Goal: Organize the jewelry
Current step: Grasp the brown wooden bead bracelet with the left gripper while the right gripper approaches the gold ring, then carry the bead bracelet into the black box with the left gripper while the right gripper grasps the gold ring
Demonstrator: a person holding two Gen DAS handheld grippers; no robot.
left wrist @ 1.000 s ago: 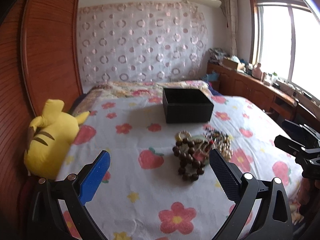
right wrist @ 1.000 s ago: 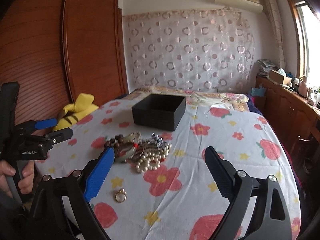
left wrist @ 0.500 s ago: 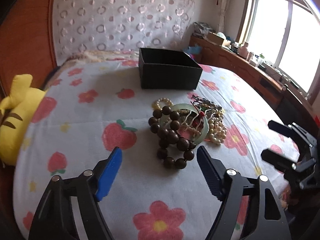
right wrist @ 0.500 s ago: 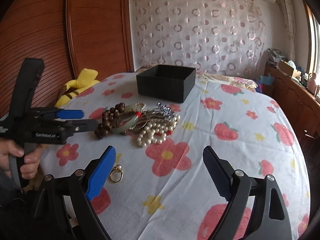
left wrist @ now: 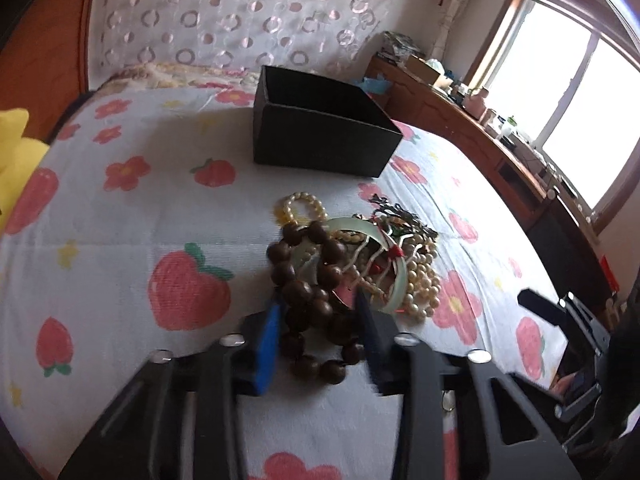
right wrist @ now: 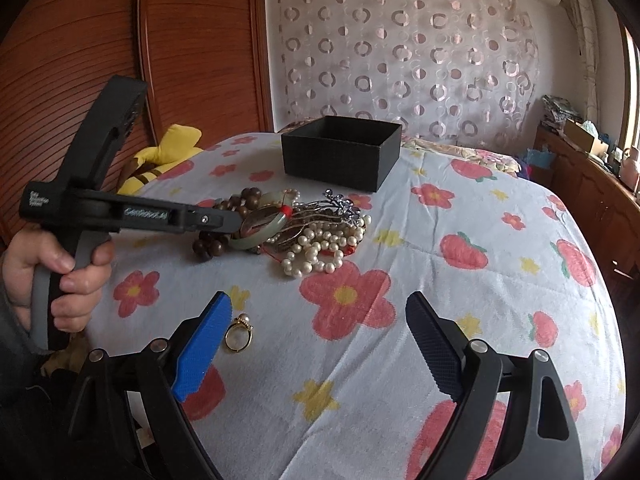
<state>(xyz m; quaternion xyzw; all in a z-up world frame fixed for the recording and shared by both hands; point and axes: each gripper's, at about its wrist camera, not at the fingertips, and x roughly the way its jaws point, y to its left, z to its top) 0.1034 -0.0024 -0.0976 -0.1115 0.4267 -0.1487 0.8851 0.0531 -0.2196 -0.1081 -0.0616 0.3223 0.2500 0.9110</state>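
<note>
A heap of jewelry lies mid-bed: a dark wooden bead bracelet (left wrist: 310, 300), a pale green jade bangle (left wrist: 394, 268), pearl strands (right wrist: 320, 248) and a silver hairpin (right wrist: 336, 204). My left gripper (left wrist: 318, 312) is at the heap, its jaws closing around the wooden bead bracelet; it also shows in the right wrist view (right wrist: 224, 222). An open black box (left wrist: 320, 140) stands behind the heap, also in the right wrist view (right wrist: 340, 156). A gold ring (right wrist: 239, 336) lies beside the blue finger of my open, empty right gripper (right wrist: 320, 344).
A yellow plush toy (right wrist: 160, 164) lies at the bed's left edge by the wooden wardrobe (right wrist: 120, 60). A wooden counter with clutter (left wrist: 500, 136) runs along the right under the window. The bed has a floral strawberry sheet (right wrist: 440, 280).
My left gripper has moved forward and down onto the heap and its jaws have narrowed around the wooden bead bracelet. My right gripper has dipped slightly and stays open.
</note>
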